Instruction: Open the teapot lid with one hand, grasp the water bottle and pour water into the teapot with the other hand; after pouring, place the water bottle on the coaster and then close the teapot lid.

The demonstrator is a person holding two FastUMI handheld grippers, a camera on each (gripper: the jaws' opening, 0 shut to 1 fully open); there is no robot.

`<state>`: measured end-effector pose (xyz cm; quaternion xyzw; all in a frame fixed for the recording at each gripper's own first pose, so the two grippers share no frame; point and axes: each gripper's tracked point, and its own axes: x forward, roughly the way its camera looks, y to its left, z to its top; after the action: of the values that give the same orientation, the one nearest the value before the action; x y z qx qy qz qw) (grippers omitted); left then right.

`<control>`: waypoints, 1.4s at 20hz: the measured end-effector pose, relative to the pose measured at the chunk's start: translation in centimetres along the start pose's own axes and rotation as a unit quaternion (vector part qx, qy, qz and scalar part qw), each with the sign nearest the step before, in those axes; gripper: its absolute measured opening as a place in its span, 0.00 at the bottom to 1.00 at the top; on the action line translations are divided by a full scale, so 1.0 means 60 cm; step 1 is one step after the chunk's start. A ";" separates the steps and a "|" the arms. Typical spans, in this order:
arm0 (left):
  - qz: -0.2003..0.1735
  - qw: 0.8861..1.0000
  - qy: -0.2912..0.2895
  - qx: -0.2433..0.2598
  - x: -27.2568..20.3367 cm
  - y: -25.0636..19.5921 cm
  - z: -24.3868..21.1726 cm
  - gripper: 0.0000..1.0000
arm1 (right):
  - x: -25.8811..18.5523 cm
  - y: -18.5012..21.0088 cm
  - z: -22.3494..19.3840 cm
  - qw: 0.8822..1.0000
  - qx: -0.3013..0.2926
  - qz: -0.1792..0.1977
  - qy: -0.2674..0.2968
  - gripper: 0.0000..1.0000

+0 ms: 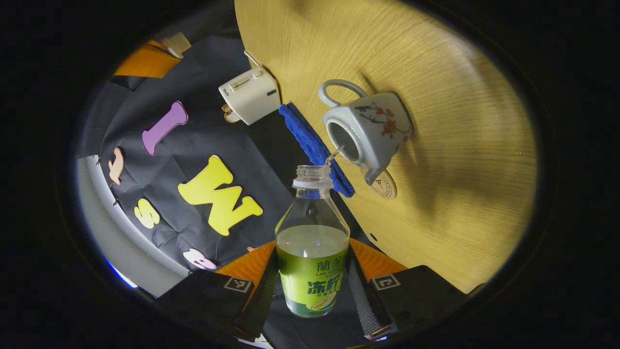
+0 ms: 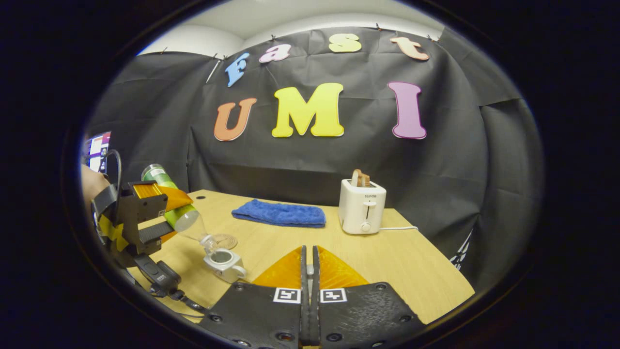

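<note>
Water bottle (image 1: 312,252): we have it clamped in the left gripper (image 1: 312,291), both fingers pressed on the labelled body, cap off, tipped mouth-down toward the teapot; roughly half full by the liquid line.
Bottle axis: long axis runs straight out from the left gripper, neck (image 1: 313,177) leading; in the right gripper view the bottle (image 2: 174,203) slants down from upper left to lower right over the pot.
Stream: a thin thread of water leaves the neck and enters the teapot opening (image 1: 345,140); we judge the pour is mid-way.
Teapot (image 1: 366,128): sits on the tabletop (image 1: 460,145) just past the bottle mouth, lid off, handle on the far side from the gripper.
Coaster (image 1: 382,183): just beside the teapot by the spout side, bare; that's the bottle's next stop, so the left gripper is the nearer one and only needs to right the bottle and shift slightly sideways.
Right gripper (image 2: 308,271): jaws closed almost flush; we can't make out whether the lid is pinched in there. It's well apart from the teapot (image 2: 224,261).
Farther back: blue cloth (image 2: 279,213), then toaster (image 2: 362,206) at the tabletop's rear.
</note>
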<state>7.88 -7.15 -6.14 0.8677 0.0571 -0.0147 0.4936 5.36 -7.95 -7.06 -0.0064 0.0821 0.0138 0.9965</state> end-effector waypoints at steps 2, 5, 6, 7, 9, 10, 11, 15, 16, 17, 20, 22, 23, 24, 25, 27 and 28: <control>-0.001 1.000 0.000 0.003 -0.001 0.000 0.003 0.75 | -0.001 -0.005 0.003 1.000 0.001 -0.007 -0.003 0.00; -0.004 1.000 0.003 0.008 -0.003 -0.002 0.000 0.72 | -0.002 -0.007 0.007 1.000 0.001 -0.007 -0.005 0.00; -0.003 1.000 0.002 0.010 -0.002 0.000 0.002 0.75 | -0.002 -0.009 0.005 1.000 0.002 -0.008 -0.006 0.00; -0.003 1.000 0.004 0.012 -0.001 -0.001 0.001 0.74 | -0.003 -0.011 0.005 1.000 0.003 -0.010 -0.006 0.00; -0.002 1.000 0.001 0.014 -0.001 0.004 0.004 0.72 | -0.002 -0.013 0.007 1.000 0.003 -0.012 -0.006 0.00; 0.000 1.000 0.001 0.013 -0.003 0.004 0.004 0.74 | -0.003 -0.014 0.005 1.000 0.003 -0.012 -0.006 0.00; 0.001 1.000 0.002 0.015 -0.005 0.004 0.004 0.74 | -0.003 -0.014 0.005 1.000 0.005 -0.012 -0.006 0.00; 0.003 1.000 -0.002 0.012 -0.009 -0.001 0.010 0.74 | -0.002 -0.012 0.006 1.000 0.007 -0.010 -0.005 0.00; 0.003 1.000 -0.002 0.012 -0.009 0.000 0.010 0.74 | -0.003 -0.014 0.007 1.000 0.006 -0.012 -0.006 0.00; 0.003 1.000 -0.003 0.011 -0.008 0.000 0.010 0.74 | -0.003 -0.014 0.007 1.000 0.006 -0.012 -0.006 0.00; 0.001 1.000 -0.005 0.005 -0.001 -0.001 0.007 0.74 | -0.002 -0.013 0.006 1.000 0.005 -0.013 -0.005 0.00; 0.001 1.000 -0.009 -0.010 0.003 -0.006 0.007 0.74 | -0.002 -0.012 0.003 1.000 0.005 -0.012 -0.004 0.00; 0.001 1.000 -0.013 -0.026 0.005 -0.010 0.008 0.74 | -0.001 -0.011 0.004 1.000 0.004 -0.013 -0.003 0.00; 0.002 0.999 -0.017 -0.048 0.005 -0.014 0.006 0.74 | 0.000 -0.012 0.003 1.000 0.003 -0.013 -0.003 0.00; 0.008 0.997 -0.026 -0.077 0.002 -0.018 0.008 0.74 | -0.001 -0.012 0.004 1.000 0.002 -0.013 -0.003 0.00; 0.020 0.988 -0.038 -0.145 0.000 -0.027 0.007 0.74 | -0.001 -0.014 0.006 1.000 0.002 -0.017 -0.004 0.00; 0.029 0.981 -0.047 -0.184 0.001 -0.029 0.006 0.74 | -0.001 -0.013 0.006 1.000 0.004 -0.017 -0.006 0.00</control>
<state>7.78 -6.57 -7.81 0.7614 0.0108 -0.0306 0.6474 5.37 -8.71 -6.70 -0.0040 0.0762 -0.0030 0.9971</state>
